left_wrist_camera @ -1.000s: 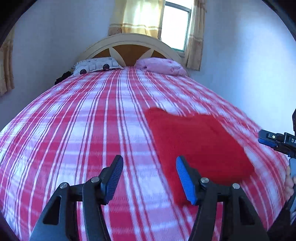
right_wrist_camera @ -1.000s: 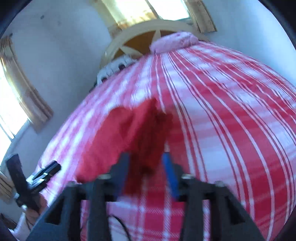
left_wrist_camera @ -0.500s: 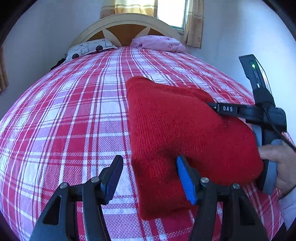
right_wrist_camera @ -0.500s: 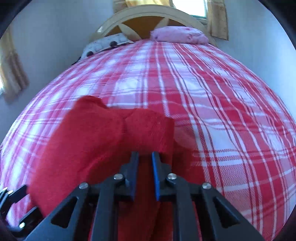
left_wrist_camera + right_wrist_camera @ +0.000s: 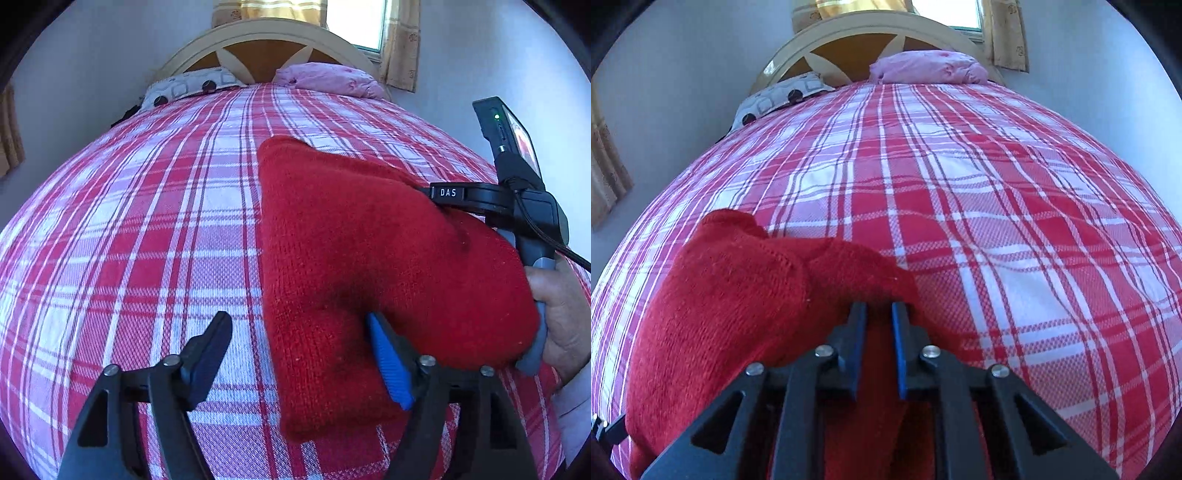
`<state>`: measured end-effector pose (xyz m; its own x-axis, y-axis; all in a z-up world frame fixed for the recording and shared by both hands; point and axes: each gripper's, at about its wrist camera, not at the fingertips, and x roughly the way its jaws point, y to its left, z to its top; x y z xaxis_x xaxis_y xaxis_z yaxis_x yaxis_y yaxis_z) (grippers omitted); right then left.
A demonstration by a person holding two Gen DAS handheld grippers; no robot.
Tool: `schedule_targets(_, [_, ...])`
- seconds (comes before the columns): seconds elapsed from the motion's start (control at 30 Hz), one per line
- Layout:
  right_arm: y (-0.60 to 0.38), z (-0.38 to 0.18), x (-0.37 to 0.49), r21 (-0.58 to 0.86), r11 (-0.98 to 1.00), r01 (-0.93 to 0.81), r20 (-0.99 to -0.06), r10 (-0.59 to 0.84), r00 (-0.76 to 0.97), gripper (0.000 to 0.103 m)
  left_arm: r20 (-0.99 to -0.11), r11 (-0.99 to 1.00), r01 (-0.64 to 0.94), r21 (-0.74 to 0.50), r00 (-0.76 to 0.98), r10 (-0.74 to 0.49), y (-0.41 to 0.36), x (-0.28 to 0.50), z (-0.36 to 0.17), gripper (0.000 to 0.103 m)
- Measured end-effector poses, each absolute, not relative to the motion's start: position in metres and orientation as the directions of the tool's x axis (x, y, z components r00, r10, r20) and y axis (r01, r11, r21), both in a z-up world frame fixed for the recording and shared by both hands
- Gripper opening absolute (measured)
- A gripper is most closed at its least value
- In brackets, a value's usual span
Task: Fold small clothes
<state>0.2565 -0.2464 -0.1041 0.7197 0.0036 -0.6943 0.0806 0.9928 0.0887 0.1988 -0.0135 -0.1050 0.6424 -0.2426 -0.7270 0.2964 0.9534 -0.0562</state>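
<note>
A red knitted garment point(image 5: 369, 258) lies on the red and white plaid bed point(image 5: 147, 240). My left gripper point(image 5: 299, 339) is open, its jaws wide apart around the garment's near left edge, low over the bed. The right finger point(image 5: 388, 362) lies against the cloth. My right gripper point(image 5: 879, 314) is shut on a fold of the red garment point(image 5: 738, 295) at its right side. In the left wrist view the right gripper's body point(image 5: 517, 206) and the hand holding it show at the garment's far right edge.
Two pillows lie at the head of the bed: a patterned white one point(image 5: 192, 86) and a pink one point(image 5: 328, 79), in front of a wooden headboard point(image 5: 273, 48). A window with yellow curtains point(image 5: 402, 40) is behind. White walls flank the bed.
The right gripper carried the garment down onto the bed and stays shut on it. The left gripper moved closer, so its open jaws now straddle the garment's near edge.
</note>
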Motion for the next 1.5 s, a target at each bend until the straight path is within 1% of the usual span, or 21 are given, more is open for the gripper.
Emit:
schedule_targets(0.17, [-0.246,-0.102,0.257,0.080,0.993,0.089,-0.692,-0.009,0.722,0.014,-0.719,0.955,0.291,-0.058,0.652,-0.242,-0.011,0.193,-0.108,0.079])
schedule_targets(0.23, [-0.252,-0.100,0.254,0.123,0.989,0.085,-0.692,0.024,0.721,0.014,-0.714,0.958,0.280,-0.058,0.659,-0.235,-0.009,0.190,-0.109,0.079])
schedule_targets(0.3, [-0.268,-0.092,0.242,0.206,0.971,0.121,-0.676,0.052,0.735,0.015,-0.710,0.960,0.274,-0.059,0.664,-0.233,-0.006,0.187,-0.109,0.080])
schedule_targets(0.33, [-0.277,-0.087,0.230,0.232,0.960,0.154,-0.660,0.039,0.750,0.026,-0.707,0.960,0.271,-0.069,0.666,-0.239,-0.004,0.187,-0.110,0.080])
schedule_targets(0.37, [-0.288,-0.082,0.216,0.271,0.948,0.167,-0.640,0.047,0.767,0.032,-0.707,0.961,0.266,-0.077,0.665,-0.241,-0.003,0.187,-0.111,0.082])
schedule_targets(0.43, [-0.299,-0.075,0.193,0.321,0.933,0.163,-0.621,0.077,0.780,0.033,-0.711,0.965,0.247,-0.093,0.662,-0.238,-0.001,0.189,-0.112,0.086])
schedule_targets(0.53, [-0.303,-0.068,0.156,0.357,0.927,0.117,-0.598,0.130,0.791,0.033,-0.709,0.965,0.242,-0.103,0.663,-0.241,0.000,0.189,-0.113,0.087])
schedule_targets(0.6, [-0.297,-0.066,0.134,0.383,0.922,0.065,-0.580,0.185,0.793,0.035,-0.705,0.965,0.241,-0.101,0.667,-0.240,0.000,0.188,-0.113,0.087])
schedule_targets(0.63, [-0.293,-0.066,0.126,0.394,0.918,0.049,-0.574,0.204,0.793,0.041,-0.704,0.965,0.241,-0.103,0.668,-0.242,0.000,0.187,-0.113,0.087])
schedule_targets(0.67, [-0.287,-0.067,0.117,0.415,0.910,0.031,-0.562,0.229,0.795,0.050,-0.704,0.965,0.240,-0.107,0.667,-0.245,0.001,0.187,-0.114,0.087])
schedule_targets(0.7, [-0.283,-0.068,0.111,0.431,0.902,0.013,-0.551,0.252,0.795,0.055,-0.705,0.964,0.239,-0.113,0.665,-0.248,0.001,0.187,-0.114,0.087])
schedule_targets(0.77, [-0.271,-0.072,0.105,0.460,0.887,-0.030,-0.534,0.304,0.789,0.069,-0.706,0.964,0.237,-0.119,0.663,-0.250,0.002,0.188,-0.114,0.087])
schedule_targets(0.83, [-0.259,-0.079,0.109,0.445,0.894,-0.041,-0.555,0.312,0.771,0.070,-0.705,0.965,0.235,-0.113,0.666,-0.245,0.001,0.187,-0.113,0.087])
schedule_targets(0.87, [-0.252,-0.084,0.114,0.395,0.918,-0.019,-0.593,0.271,0.758,0.063,-0.703,0.966,0.236,-0.107,0.669,-0.241,0.000,0.186,-0.113,0.087])
schedule_targets(0.9, [-0.248,-0.090,0.118,0.357,0.934,-0.003,-0.623,0.240,0.745,0.054,-0.702,0.965,0.240,-0.105,0.669,-0.243,0.000,0.185,-0.113,0.087])
schedule_targets(0.93, [-0.246,-0.095,0.123,0.356,0.934,-0.010,-0.637,0.251,0.729,0.033,-0.702,0.965,0.240,-0.105,0.669,-0.243,0.000,0.184,-0.113,0.087])
schedule_targets(0.97, [-0.245,-0.099,0.124,0.380,0.925,-0.021,-0.628,0.275,0.728,0.027,-0.701,0.964,0.241,-0.110,0.668,-0.248,0.000,0.184,-0.113,0.087])
schedule_targets(1.03, [-0.247,-0.098,0.122,0.387,0.922,-0.029,-0.619,0.282,0.733,0.021,-0.702,0.961,0.244,-0.131,0.662,-0.263,0.003,0.185,-0.113,0.087])
schedule_targets(1.17, [-0.249,-0.100,0.112,0.371,0.929,-0.022,-0.619,0.264,0.740,0.016,-0.702,0.953,0.256,-0.160,0.650,-0.293,0.006,0.185,-0.114,0.087])
schedule_targets(1.37, [-0.251,-0.111,0.089,0.384,0.923,0.008,-0.622,0.252,0.741,0.012,-0.701,0.948,0.275,-0.162,0.644,-0.307,0.004,0.183,-0.114,0.087])
schedule_targets(1.5, [-0.262,-0.120,0.096,0.451,0.892,0.032,-0.627,0.292,0.723,0.011,-0.702,0.950,0.281,-0.137,0.649,-0.293,-0.001,0.182,-0.115,0.087])
